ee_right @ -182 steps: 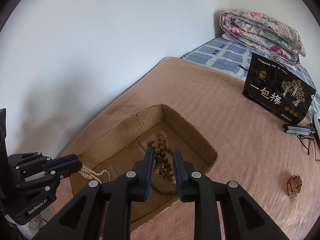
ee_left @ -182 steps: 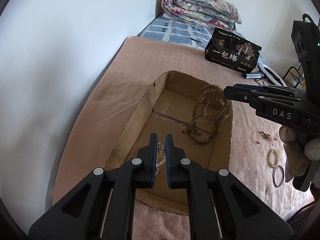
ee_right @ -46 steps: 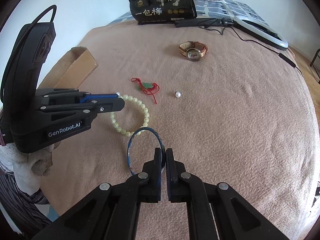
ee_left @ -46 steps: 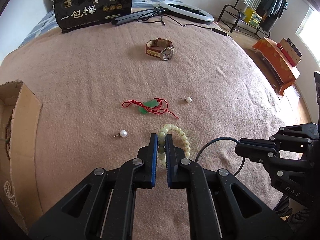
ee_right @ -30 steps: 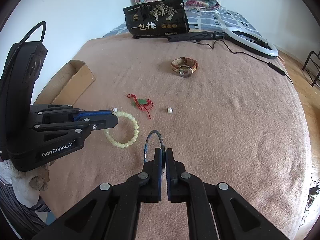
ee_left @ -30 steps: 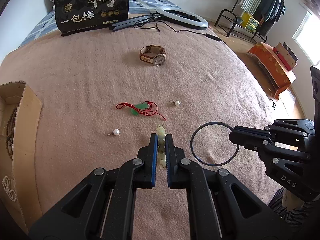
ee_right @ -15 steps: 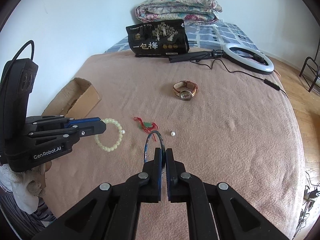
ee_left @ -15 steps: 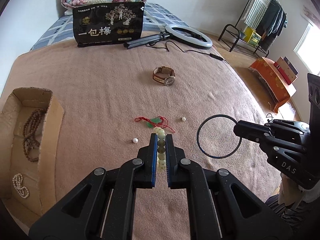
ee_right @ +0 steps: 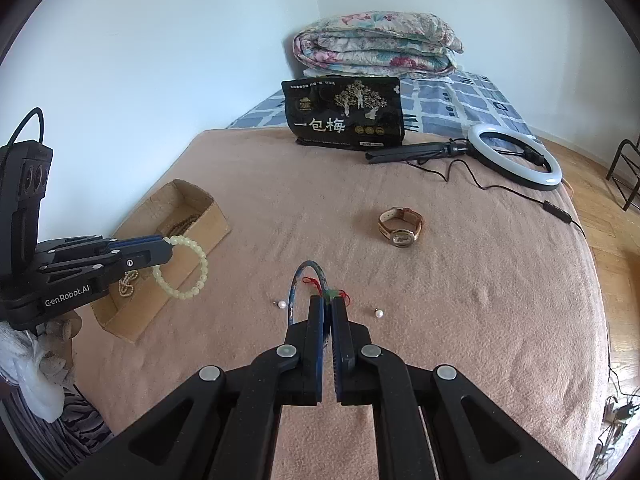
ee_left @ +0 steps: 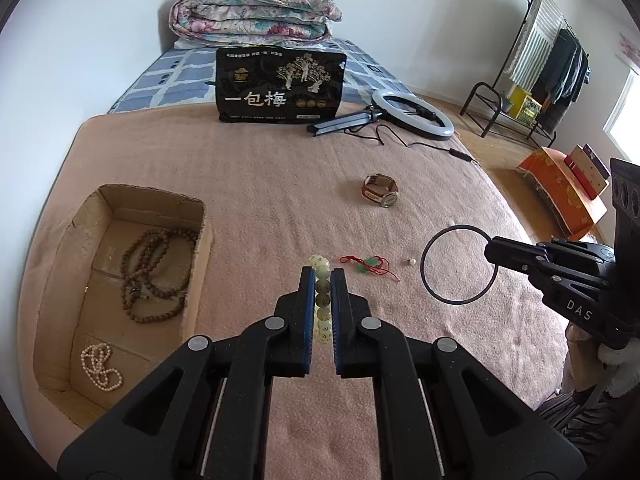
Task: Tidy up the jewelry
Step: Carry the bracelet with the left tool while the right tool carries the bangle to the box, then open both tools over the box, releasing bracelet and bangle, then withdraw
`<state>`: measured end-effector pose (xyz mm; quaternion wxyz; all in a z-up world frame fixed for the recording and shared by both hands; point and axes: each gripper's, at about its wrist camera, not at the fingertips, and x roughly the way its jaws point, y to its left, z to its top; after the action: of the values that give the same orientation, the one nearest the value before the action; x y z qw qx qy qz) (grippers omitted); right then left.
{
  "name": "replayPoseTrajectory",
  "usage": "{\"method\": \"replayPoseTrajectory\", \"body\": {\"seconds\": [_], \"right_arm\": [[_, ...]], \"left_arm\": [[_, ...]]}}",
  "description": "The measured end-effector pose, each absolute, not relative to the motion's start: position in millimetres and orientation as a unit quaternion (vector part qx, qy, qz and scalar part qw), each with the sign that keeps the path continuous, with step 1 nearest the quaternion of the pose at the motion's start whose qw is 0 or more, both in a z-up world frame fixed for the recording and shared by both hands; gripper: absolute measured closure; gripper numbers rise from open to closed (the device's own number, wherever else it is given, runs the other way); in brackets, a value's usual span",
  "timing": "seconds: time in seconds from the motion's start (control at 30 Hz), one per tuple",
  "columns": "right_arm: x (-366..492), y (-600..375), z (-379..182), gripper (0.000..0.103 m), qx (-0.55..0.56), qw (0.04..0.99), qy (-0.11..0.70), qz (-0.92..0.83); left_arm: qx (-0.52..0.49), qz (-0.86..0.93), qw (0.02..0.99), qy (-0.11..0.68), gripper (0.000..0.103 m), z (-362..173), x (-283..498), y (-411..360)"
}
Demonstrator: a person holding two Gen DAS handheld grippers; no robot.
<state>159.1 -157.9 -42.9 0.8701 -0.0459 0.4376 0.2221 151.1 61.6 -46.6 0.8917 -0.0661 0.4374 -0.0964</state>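
Note:
My left gripper (ee_left: 322,274) is shut on a pale green bead bracelet (ee_left: 322,300), held in the air above the pink blanket; in the right wrist view that bracelet (ee_right: 188,272) hangs from the left gripper (ee_right: 169,246) beside the cardboard box (ee_right: 140,324). My right gripper (ee_right: 327,300) is shut on a thin dark bangle (ee_right: 294,292), which in the left wrist view is a ring (ee_left: 460,265) held up from the right gripper (ee_left: 490,246). The box (ee_left: 200,240) holds a brown bead necklace (ee_left: 152,272) and a pearl string (ee_left: 98,364).
On the blanket lie a brown-strapped watch (ee_left: 379,190), a red cord with a green pendant (ee_left: 370,266) and two pearl earrings (ee_right: 282,304) (ee_right: 379,313). A black bag (ee_left: 280,86), a ring light (ee_left: 412,114) and a folded quilt (ee_left: 252,14) are at the far end.
Both grippers have risen from the blanket with their pieces. The left one has swung left with the bead bracelet, bringing the box and its contents into fuller view.

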Motion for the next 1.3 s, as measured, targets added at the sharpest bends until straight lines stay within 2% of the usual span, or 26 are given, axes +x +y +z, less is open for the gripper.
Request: {"method": "replayPoseTrajectory", "body": {"seconds": [0.33,0.77,1.3], "right_arm": [[160,-104,-30,0.102,-0.062,0.867,0.421,0.259],[162,-26,-28,0.102,-0.084,0.853,0.412,0.310],[165,49,-44,0.102,-0.101,0.835,0.416,0.345]], "left_arm": [[-0.089,-0.051,0.902,0.420,0.098,-34,131,123],[-0.114,0.012,0.900,0.421,0.098,-43,111,192],[-0.116,0.038,0.894,0.431,0.098,-54,93,218]]}}
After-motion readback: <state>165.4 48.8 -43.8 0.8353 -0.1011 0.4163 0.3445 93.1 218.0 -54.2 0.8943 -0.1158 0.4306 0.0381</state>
